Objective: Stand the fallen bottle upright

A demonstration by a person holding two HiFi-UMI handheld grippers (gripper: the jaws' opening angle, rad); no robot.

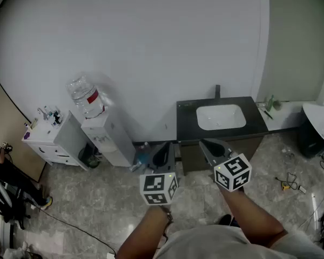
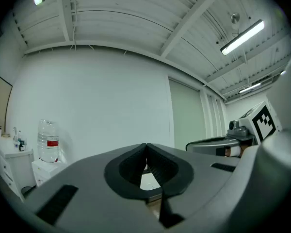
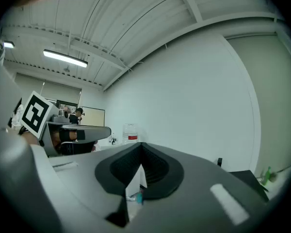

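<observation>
A small clear bottle with a bluish tint seems to lie on the floor between the water dispenser and the dark counter; a sliver of it shows through the gap under the right jaws. My left gripper is held level just right of it, jaws shut with nothing between them. My right gripper is level beside the left one, in front of the counter, also shut and empty. Each gripper shows in the other's view: the right gripper and the left gripper.
A white water dispenser with a big upturned jug stands against the wall. Left of it is a white cabinet with small items. A dark counter holds a white sink. A bin and floor cables lie around.
</observation>
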